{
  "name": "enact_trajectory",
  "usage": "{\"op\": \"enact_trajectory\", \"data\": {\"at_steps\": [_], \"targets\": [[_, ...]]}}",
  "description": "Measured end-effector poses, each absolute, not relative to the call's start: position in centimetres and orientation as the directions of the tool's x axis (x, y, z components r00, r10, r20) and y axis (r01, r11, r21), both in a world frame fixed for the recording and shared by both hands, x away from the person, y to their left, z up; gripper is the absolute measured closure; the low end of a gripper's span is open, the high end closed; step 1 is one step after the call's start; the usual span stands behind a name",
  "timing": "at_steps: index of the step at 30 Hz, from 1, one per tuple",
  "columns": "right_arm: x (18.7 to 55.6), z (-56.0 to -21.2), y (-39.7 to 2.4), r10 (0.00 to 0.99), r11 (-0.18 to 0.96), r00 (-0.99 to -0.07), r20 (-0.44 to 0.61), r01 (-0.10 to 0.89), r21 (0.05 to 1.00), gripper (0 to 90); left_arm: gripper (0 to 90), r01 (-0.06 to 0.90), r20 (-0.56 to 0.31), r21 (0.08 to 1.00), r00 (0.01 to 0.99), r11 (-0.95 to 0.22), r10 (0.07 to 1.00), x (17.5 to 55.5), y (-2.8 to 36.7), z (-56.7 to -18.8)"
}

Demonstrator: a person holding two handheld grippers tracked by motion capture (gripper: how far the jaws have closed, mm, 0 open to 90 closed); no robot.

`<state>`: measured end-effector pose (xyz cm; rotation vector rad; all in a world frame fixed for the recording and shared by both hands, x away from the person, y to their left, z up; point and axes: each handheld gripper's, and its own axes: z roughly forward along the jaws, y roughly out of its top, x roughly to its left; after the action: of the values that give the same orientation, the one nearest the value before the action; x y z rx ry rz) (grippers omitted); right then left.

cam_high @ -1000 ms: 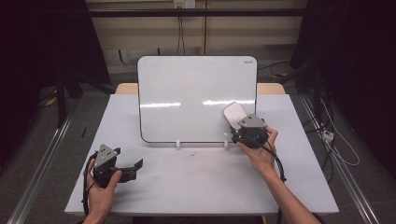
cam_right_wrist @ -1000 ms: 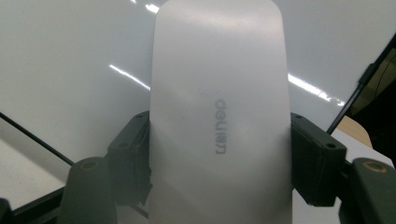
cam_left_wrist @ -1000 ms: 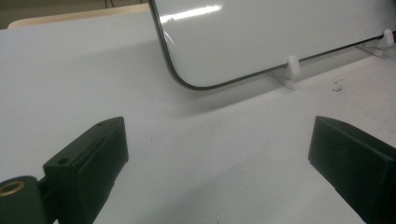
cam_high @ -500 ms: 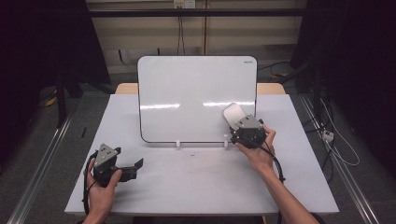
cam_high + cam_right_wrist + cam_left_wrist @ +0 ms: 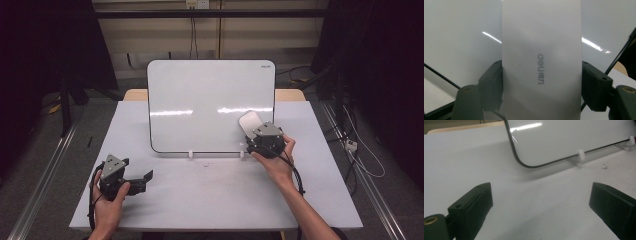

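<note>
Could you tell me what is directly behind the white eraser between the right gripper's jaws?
The whiteboard stands right behind the eraser; its glossy face shows on both sides. The patch of board the eraser covers is hidden.

"deli" logo printed on white eraser (image 5: 541,72).

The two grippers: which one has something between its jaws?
The right gripper: a white eraser sits between its jaws. The left gripper stands open over bare table.

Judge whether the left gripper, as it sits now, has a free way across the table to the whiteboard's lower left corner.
Probably yes. The left gripper rests on the table with jaws open, and bare tabletop lies between it and the whiteboard. The right gripper with the white eraser is at the board's other end.
</note>
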<state>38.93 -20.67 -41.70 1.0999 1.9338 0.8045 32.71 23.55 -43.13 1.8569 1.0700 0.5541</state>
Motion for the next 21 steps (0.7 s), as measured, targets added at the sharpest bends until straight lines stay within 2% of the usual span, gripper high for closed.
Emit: {"op": "enact_trajectory", "data": {"at_steps": [6, 12, 21], "targets": [[39.0, -41.6, -21.1, 0.906, 0.372, -0.362, -0.218, 0.438, 0.818, 18.5, 4.9, 0.441, -0.055, 0.871, 0.528, -0.217, 0.848, 32.5, 23.8, -43.1], [38.7, -41.2, -21.3, 0.912, 0.344, -0.366, -0.185, 0.438, 0.831, 11.1, 4.9, 0.442, -0.064, 0.872, 0.527, -0.209, 0.847, 32.6, 23.9, -43.1], [38.2, -40.8, -22.3, 0.925, 0.274, -0.368, -0.099, 0.462, 0.844, 8.6, 4.8, 0.445, -0.077, 0.873, 0.53, -0.199, 0.845, 32.7, 23.6, -43.0]]}}
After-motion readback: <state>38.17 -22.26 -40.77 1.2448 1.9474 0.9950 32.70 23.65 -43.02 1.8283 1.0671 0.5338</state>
